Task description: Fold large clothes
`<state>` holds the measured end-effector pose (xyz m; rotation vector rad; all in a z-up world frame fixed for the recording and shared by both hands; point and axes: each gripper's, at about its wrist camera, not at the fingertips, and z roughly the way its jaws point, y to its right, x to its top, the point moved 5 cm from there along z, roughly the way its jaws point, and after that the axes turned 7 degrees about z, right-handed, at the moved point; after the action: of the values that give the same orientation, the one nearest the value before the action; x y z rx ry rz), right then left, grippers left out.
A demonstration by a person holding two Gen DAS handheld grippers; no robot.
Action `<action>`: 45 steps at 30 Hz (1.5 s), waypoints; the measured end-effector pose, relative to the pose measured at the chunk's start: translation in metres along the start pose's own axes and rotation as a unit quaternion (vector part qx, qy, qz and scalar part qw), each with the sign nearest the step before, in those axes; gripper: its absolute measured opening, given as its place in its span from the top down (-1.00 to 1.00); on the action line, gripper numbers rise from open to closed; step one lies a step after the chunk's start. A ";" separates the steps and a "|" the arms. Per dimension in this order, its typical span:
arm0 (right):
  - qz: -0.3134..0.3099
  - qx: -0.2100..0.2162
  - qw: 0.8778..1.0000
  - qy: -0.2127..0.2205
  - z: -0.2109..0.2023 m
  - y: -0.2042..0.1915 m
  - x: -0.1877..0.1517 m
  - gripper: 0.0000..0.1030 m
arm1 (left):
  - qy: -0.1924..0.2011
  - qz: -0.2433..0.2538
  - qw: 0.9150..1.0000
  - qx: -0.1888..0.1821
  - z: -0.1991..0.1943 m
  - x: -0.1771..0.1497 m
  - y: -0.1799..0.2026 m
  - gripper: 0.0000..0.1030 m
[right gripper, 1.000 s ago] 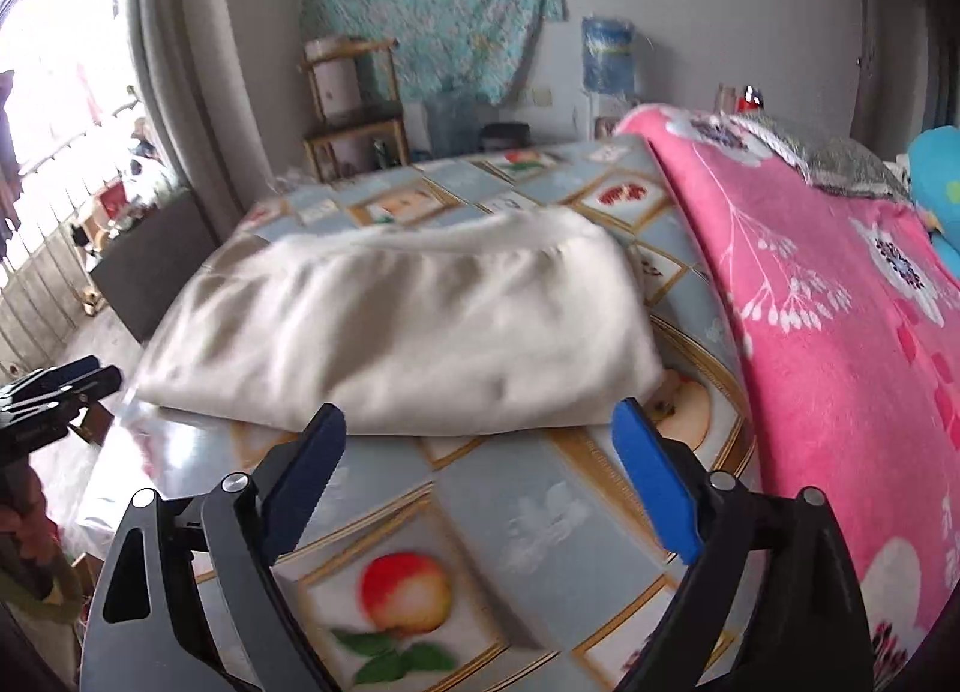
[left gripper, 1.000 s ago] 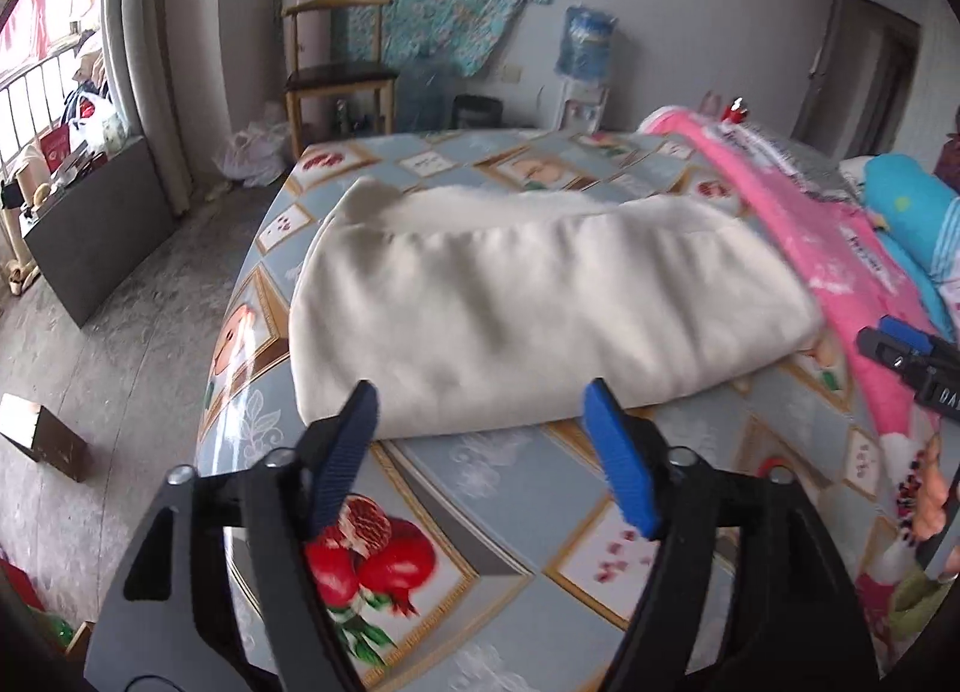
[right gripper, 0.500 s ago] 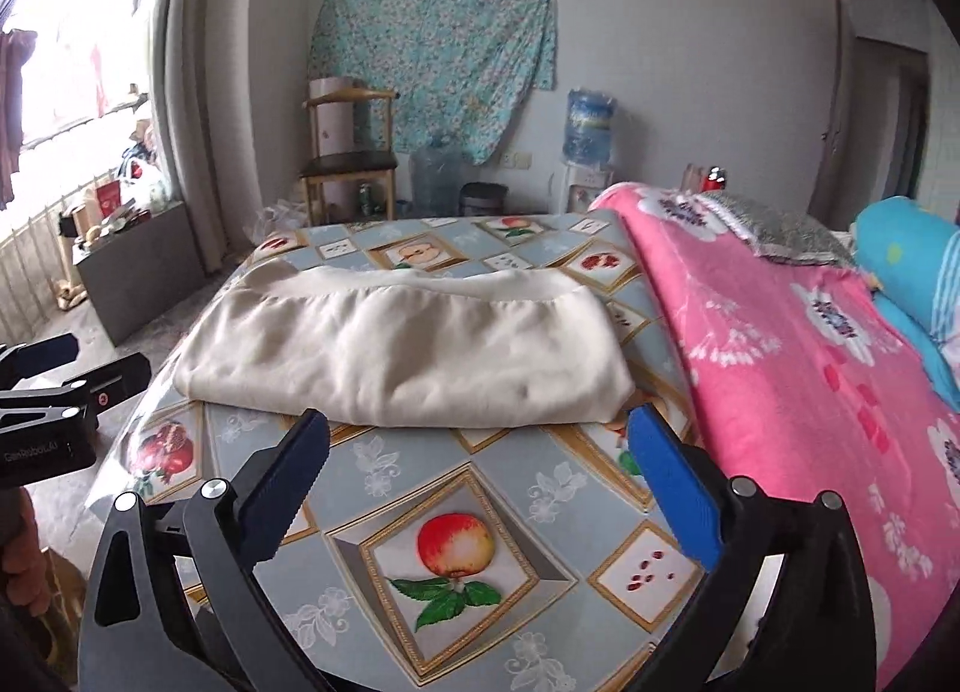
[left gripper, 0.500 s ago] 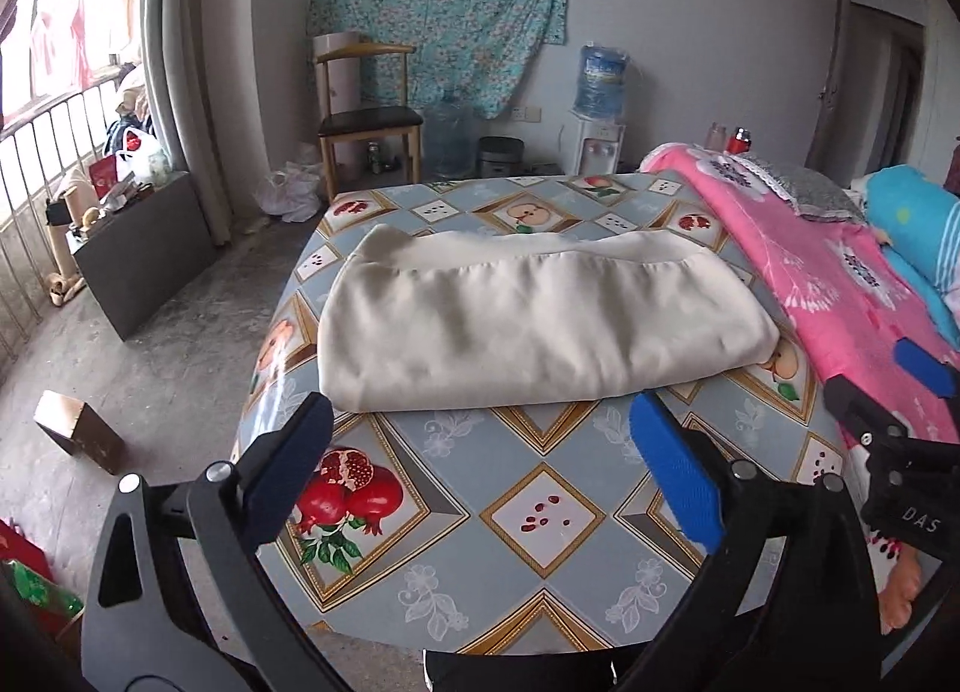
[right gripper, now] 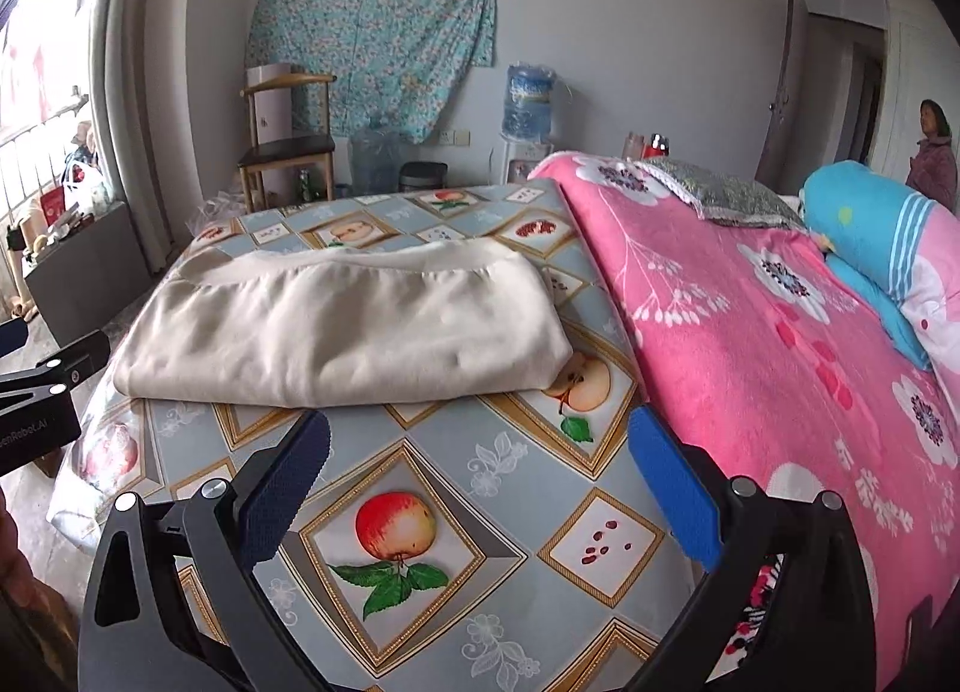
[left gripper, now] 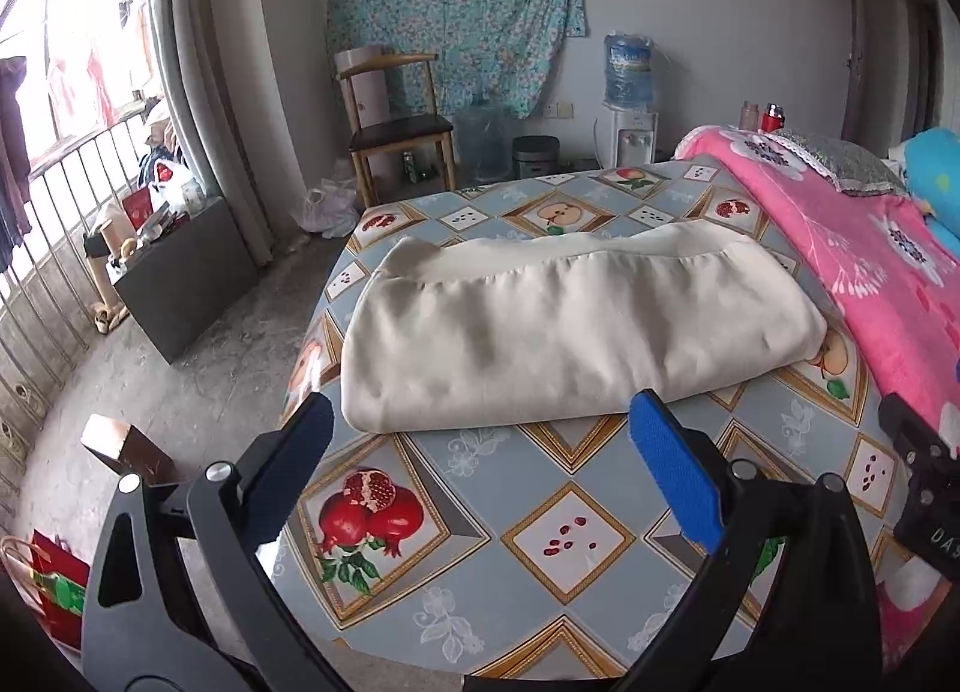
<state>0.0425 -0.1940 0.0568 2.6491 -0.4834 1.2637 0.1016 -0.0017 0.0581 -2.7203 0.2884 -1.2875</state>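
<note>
A cream garment lies folded into a thick rectangle on the fruit-patterned tablecloth; it also shows in the right wrist view. My left gripper is open and empty, held above the cloth just short of the garment's near edge. My right gripper is open and empty, above the cloth near the garment's near right corner. The right gripper's body shows at the right edge of the left wrist view. The left gripper's body shows at the left edge of the right wrist view.
A pink flowered blanket covers the bed to the right, with a blue pillow. A wooden chair, a water dispenser and a dark cabinet stand beyond. A person stands at the far right.
Both grippers have pulled back and up from the folded garment, and their jaws have spread wider. The garment has not moved.
</note>
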 end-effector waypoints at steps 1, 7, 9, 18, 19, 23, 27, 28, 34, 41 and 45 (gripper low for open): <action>0.001 0.001 1.000 -0.008 0.004 0.000 -0.002 -0.88 | -0.003 -0.004 1.000 -0.005 0.002 -0.001 0.001 -0.86; 0.023 0.017 0.997 -0.073 0.032 0.000 -0.015 -0.88 | -0.053 -0.004 0.999 0.007 0.026 -0.011 0.007 -0.86; 0.024 0.018 0.995 -0.091 0.039 -0.001 -0.020 -0.88 | -0.080 -0.007 0.997 0.001 0.036 -0.018 0.009 -0.86; 0.003 0.014 0.993 -0.121 0.050 -0.012 -0.032 -0.88 | -0.145 -0.039 0.988 -0.033 0.058 -0.038 0.011 -0.86; 0.001 0.013 0.992 -0.122 0.050 -0.013 -0.033 -0.88 | -0.149 -0.040 0.987 -0.036 0.059 -0.039 0.011 -0.86; -0.005 0.016 0.992 -0.127 0.052 -0.017 -0.034 -0.88 | -0.159 -0.043 0.986 -0.038 0.063 -0.041 0.012 -0.86; -0.008 0.016 0.992 -0.128 0.053 -0.019 -0.032 -0.88 | -0.162 -0.045 0.985 -0.041 0.065 -0.039 0.012 -0.86; -0.009 0.015 0.992 -0.126 0.052 -0.019 -0.031 -0.88 | -0.162 -0.045 0.985 -0.041 0.065 -0.039 0.012 -0.86; -0.011 0.009 0.993 -0.119 0.050 -0.020 -0.027 -0.88 | -0.157 -0.041 0.986 -0.045 0.063 -0.036 0.014 -0.86; -0.013 0.002 0.993 -0.117 0.050 -0.020 -0.025 -0.88 | -0.149 -0.041 0.987 -0.050 0.060 -0.032 0.016 -0.86; -0.012 0.001 0.993 -0.118 0.050 -0.019 -0.025 -0.88 | -0.150 -0.040 0.987 -0.052 0.060 -0.032 0.017 -0.86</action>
<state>0.0712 -0.1853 0.0057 2.8102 -0.4815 0.9493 0.1260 -0.0093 -0.0071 -2.9884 0.2240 -0.8812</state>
